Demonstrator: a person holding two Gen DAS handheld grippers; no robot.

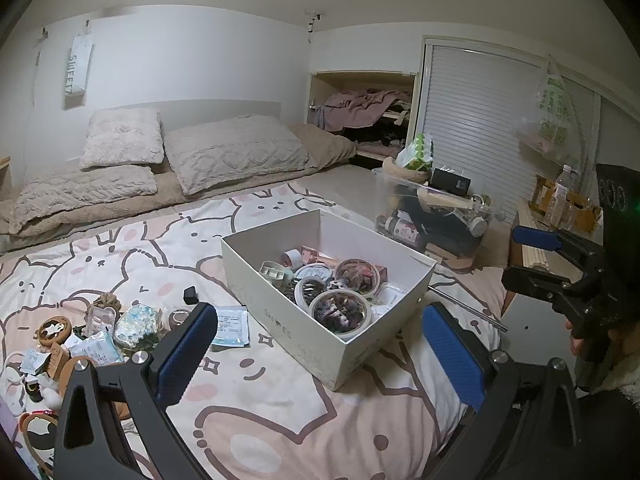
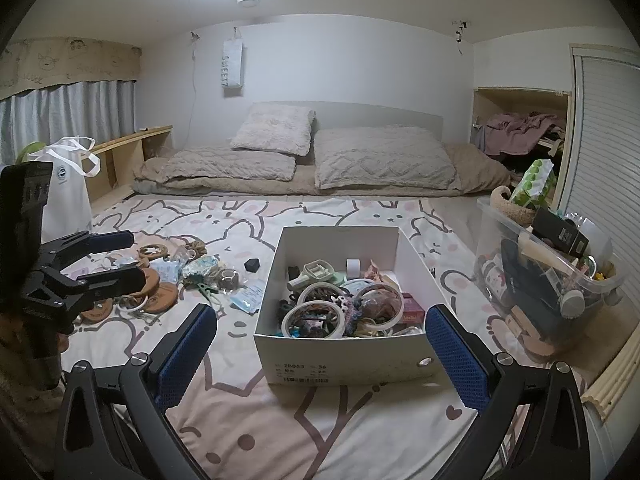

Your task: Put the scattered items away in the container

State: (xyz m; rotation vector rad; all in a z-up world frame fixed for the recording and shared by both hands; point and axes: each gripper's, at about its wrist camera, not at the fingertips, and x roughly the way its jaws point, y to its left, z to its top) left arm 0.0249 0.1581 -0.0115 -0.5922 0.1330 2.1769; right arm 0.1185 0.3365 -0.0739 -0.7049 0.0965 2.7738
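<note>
Right gripper (image 2: 320, 344) fingers spread wide and empty just before the white shoebox (image 2: 340, 356) of tape rolls, left gripper (image 1: 320, 344) likewise wide and empty, scattered items (image 2: 168, 276) left of the box, clear storage bin (image 2: 552, 276) to its right, bunny-print bedspread (image 2: 224, 224), grey pillows (image 2: 380, 160), louvred door (image 2: 604, 136).

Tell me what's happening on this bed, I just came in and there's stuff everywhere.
A person is tidying small items into a white shoebox on the bunny-print bedspread. The box already holds tape rolls and odds and ends. A pile of scattered items lies on the bed to its left. The left gripper and right gripper are both open, holding nothing.
</note>
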